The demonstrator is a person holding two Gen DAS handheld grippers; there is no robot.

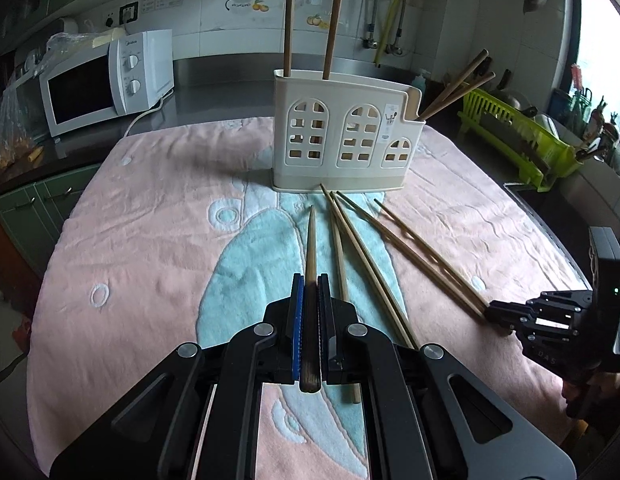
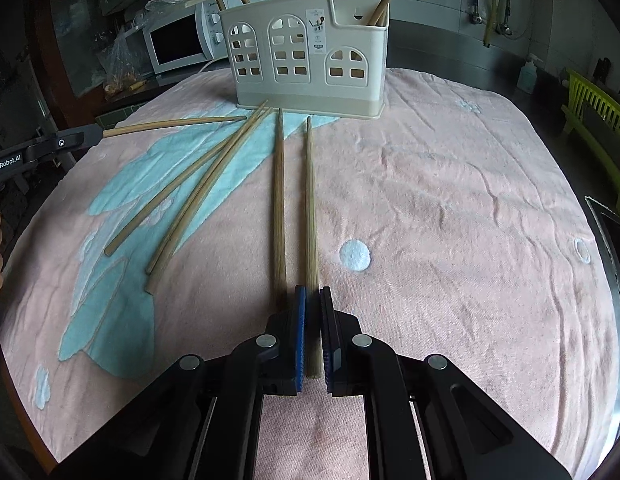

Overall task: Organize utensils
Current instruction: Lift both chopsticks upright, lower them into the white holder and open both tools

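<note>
A cream utensil holder (image 1: 342, 140) with window cut-outs stands on the pink towel (image 1: 149, 240); it also shows in the right wrist view (image 2: 310, 52). Chopsticks stand in it at both ends. My left gripper (image 1: 310, 284) is shut on a dark chopstick (image 1: 310, 248) and holds it pointing at the holder. My right gripper (image 2: 313, 294) is closed around the end of a chopstick (image 2: 310, 208) that lies on the towel, beside another chopstick (image 2: 278, 200). Several more chopsticks (image 1: 366, 248) lie loose on the towel in front of the holder.
A white microwave (image 1: 105, 84) stands at the back left on the counter. A green dish rack (image 1: 522, 140) stands at the right. A soap bottle (image 2: 528, 72) is behind the towel's far right. The tiled wall runs behind.
</note>
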